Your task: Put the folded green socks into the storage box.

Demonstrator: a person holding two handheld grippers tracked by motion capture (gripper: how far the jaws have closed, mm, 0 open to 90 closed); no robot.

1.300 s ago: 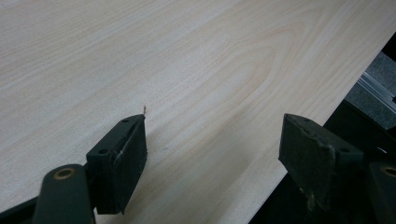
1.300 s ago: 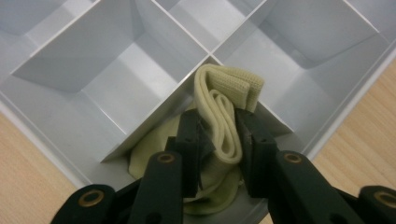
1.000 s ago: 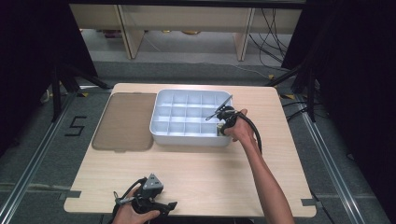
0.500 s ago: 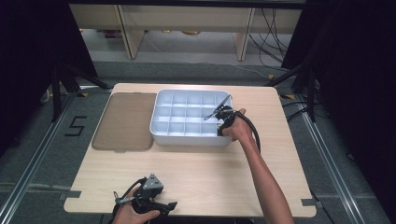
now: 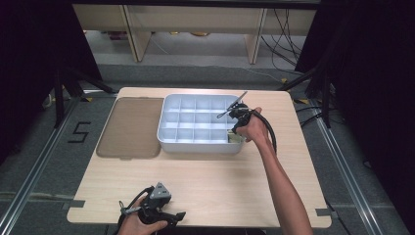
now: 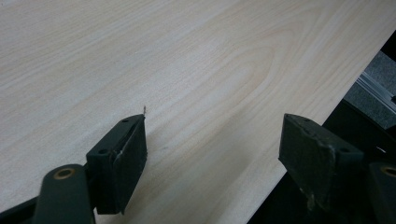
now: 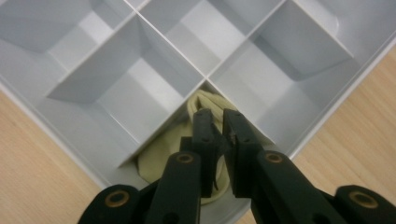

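the white plastic divided tray (image 5: 195,125) sits on the pale wooden tabletop (image 5: 205,181), its grid of square compartments bare apart from the near right corner one, where a pale yellowish piece of soft cloth (image 7: 161,154) lies crumpled. the right hand-held gripper (image 7: 220,126) hangs over that corner compartment, its jaws having just been closing and now drawn nearly together, with a thin gap between them; whether a fold of the cloth is pinched there i cannot tell. in the high view the right hand-held gripper (image 5: 237,128) is at the tray's right end. a flat brown translucent lid (image 5: 129,127) lies just beside the tray on its left. the left hand-held gripper (image 6: 212,154) rests at the tabletop's near edge, jaws wide apart with nothing between them.
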